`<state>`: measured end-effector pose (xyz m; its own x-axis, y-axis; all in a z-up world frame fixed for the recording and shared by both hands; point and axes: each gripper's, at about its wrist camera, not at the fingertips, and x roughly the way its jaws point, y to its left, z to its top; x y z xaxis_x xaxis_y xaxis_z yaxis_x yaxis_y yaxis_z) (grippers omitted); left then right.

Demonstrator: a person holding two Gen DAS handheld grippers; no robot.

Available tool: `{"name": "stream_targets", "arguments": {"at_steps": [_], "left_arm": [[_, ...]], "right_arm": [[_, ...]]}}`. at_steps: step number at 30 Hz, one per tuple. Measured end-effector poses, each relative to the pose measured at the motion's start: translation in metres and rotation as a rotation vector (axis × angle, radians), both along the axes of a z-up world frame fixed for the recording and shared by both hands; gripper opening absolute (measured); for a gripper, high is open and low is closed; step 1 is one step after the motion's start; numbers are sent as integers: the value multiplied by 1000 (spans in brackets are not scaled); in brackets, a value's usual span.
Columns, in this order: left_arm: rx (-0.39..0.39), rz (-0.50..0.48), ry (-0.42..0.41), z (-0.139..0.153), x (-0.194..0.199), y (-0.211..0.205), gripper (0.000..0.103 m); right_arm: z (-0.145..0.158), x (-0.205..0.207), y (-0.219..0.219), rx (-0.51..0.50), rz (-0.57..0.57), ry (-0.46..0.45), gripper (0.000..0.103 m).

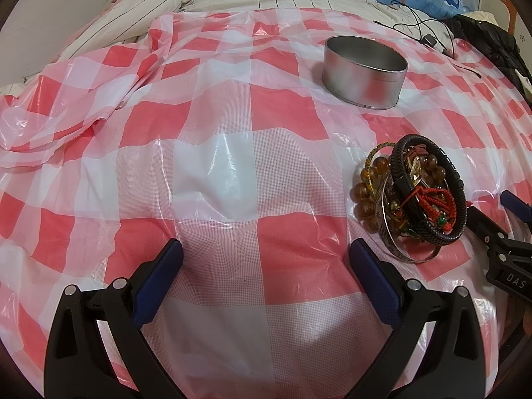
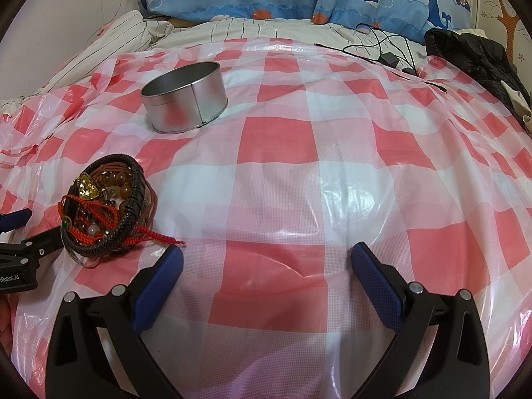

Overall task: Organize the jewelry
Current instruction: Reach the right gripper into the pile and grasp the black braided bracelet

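Surface: checked plastic sheet (image 1: 212,173) over our bed.
Jewelry pile (image 1: 412,196): tangled, between our grippers, near the tin.
Tin (image 1: 364,71): empty.
Left gripper (image 1: 266,259): released.
Right gripper (image 2: 267,261): released.
Progress: nothing sorted yet.

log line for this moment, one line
left hand-held gripper open | right hand-held gripper open | jewelry pile untouched | tin empty

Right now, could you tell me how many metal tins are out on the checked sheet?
1. The round silver tin stands open and looks empty on the checked sheet, beyond the jewelry pile. Nothing suggests another, though the sheet's edges fall outside both views.
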<state>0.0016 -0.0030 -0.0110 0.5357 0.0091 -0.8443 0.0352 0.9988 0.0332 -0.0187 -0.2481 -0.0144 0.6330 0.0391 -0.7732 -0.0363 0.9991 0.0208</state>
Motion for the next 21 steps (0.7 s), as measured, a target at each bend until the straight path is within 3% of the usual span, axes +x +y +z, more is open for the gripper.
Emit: {"name": "stream_targets", "arguments": {"at_steps": [13,17,21], "left_arm": [[-2,-2,0,1,-1,2,97],[31,-1,-79,16,-6,6,97],[-17,-23,-105,25,-11,10,97]], "right_arm": [[0,0,0,-5,-1,5,97],[8,0,-5,13,-17,4,97],[31,-11,-4,46,2,-80,97]]}}
